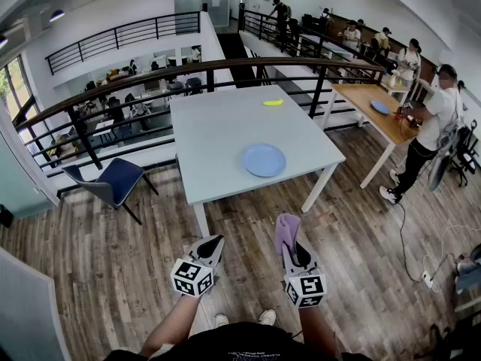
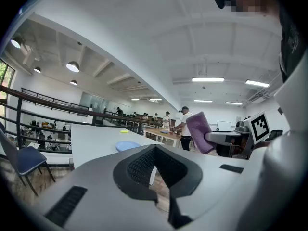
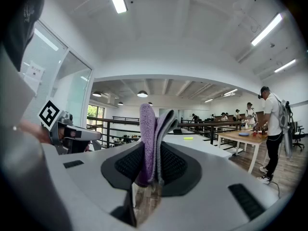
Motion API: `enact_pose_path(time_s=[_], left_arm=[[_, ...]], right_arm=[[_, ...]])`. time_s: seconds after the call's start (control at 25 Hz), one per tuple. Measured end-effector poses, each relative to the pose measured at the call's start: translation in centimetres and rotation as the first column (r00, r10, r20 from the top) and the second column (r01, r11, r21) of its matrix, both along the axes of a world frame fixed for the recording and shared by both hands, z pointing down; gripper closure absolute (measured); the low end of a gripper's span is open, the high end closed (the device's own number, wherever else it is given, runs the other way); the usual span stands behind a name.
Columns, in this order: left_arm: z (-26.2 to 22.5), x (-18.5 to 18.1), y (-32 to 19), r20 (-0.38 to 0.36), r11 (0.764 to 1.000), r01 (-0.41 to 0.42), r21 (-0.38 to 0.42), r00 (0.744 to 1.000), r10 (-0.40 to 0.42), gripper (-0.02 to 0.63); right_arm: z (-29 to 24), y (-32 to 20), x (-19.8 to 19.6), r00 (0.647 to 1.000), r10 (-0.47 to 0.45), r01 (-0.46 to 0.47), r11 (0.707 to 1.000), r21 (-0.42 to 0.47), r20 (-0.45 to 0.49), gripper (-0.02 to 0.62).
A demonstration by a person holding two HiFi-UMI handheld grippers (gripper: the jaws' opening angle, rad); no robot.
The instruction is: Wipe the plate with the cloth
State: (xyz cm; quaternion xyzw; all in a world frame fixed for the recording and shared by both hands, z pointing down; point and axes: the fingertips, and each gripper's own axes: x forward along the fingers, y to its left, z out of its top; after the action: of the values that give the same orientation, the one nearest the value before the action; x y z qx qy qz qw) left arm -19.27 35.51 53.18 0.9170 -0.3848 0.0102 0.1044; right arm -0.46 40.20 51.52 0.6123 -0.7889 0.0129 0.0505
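A light blue plate [image 1: 264,159] lies near the front right corner of the white table [image 1: 225,126]; it also shows small as the plate [image 2: 127,146] in the left gripper view. My right gripper [image 1: 289,247] is shut on a folded purple cloth [image 1: 286,229], held well short of the table over the wooden floor. The cloth [image 3: 153,138] stands upright between its jaws. My left gripper [image 1: 213,247] is shut with nothing in it, beside the right one. From the left gripper view the cloth [image 2: 199,131] shows at the right.
A yellow object [image 1: 273,102] lies at the table's far edge. A blue chair [image 1: 113,180] stands left of the table. A wooden table [image 1: 376,111] with a person [image 1: 432,126] beside it is at the right. A black railing [image 1: 188,74] runs behind.
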Motion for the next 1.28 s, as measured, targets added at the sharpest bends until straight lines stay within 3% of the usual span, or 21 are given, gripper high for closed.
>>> enact_pose_path(time_s=[0.36,0.92,1.28], left_arm=[[-0.3,-1.1,0.5,0.006,0.999,0.030,0.026,1.000,-0.030,0.594],[0.7,-1.4,1.5,0.026,0.998,-0.068,0.019,0.997,0.068,0.594],[2.4,1.1,0.9,0.030,0.994,-0.106,-0.002,0.994,0.106,0.594]], right_arm=[[-0.4,0.0,-2.1,1.000,-0.014,0.014,1.000,0.001,-0.021,0.495],[0.8,1.5,-4.4,1.000,0.008,-0.008,0.998,-0.064,0.003,0.495],[2.5,1.7,-2.6,1.000,0.025,-0.027,0.994,-0.109,-0.016,0.495]])
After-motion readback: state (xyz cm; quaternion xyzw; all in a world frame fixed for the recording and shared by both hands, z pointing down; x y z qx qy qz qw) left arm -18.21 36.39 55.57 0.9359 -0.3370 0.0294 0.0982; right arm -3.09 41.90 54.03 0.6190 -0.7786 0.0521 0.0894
